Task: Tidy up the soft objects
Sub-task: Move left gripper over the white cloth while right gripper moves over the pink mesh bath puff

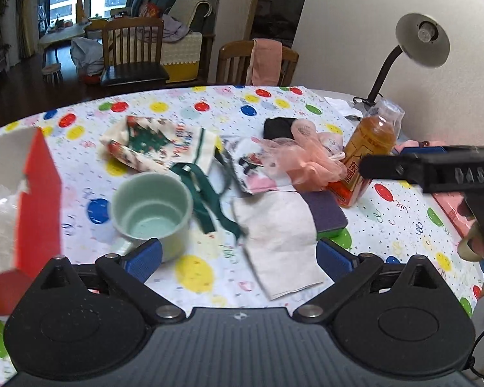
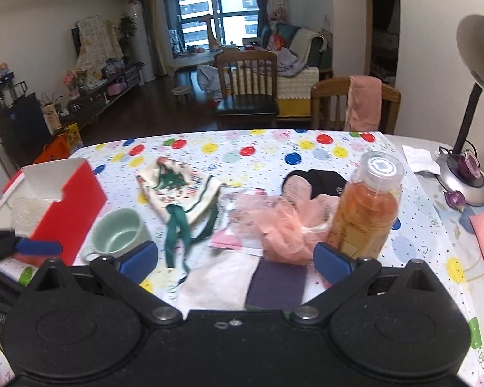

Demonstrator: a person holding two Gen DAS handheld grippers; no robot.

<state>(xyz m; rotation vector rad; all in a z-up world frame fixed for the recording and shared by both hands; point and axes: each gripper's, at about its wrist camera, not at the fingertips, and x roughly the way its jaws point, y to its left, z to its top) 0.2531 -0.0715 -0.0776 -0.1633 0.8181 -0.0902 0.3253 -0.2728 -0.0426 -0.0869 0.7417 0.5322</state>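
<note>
Soft things lie in the middle of the dotted tablecloth: a Christmas drawstring bag (image 1: 158, 143) (image 2: 177, 187) with green ribbons, a pink mesh bath pouf (image 1: 309, 161) (image 2: 284, 225), a black cloth (image 1: 279, 127) (image 2: 322, 177), a white cloth (image 1: 280, 235) (image 2: 219, 277) and a purple sponge pad (image 1: 326, 211) (image 2: 277, 285). My left gripper (image 1: 238, 256) is open and empty above the white cloth. My right gripper (image 2: 235, 258) is open and empty above the cloth and pad; its body shows in the left wrist view (image 1: 435, 171).
A green mug (image 1: 151, 209) (image 2: 119, 235) stands left of the cloths. A red open box (image 1: 19, 200) (image 2: 58, 200) is at the far left. An orange drink bottle (image 1: 368, 154) (image 2: 368, 206) stands right. A desk lamp (image 1: 419, 45) (image 2: 468, 161) is at the far right.
</note>
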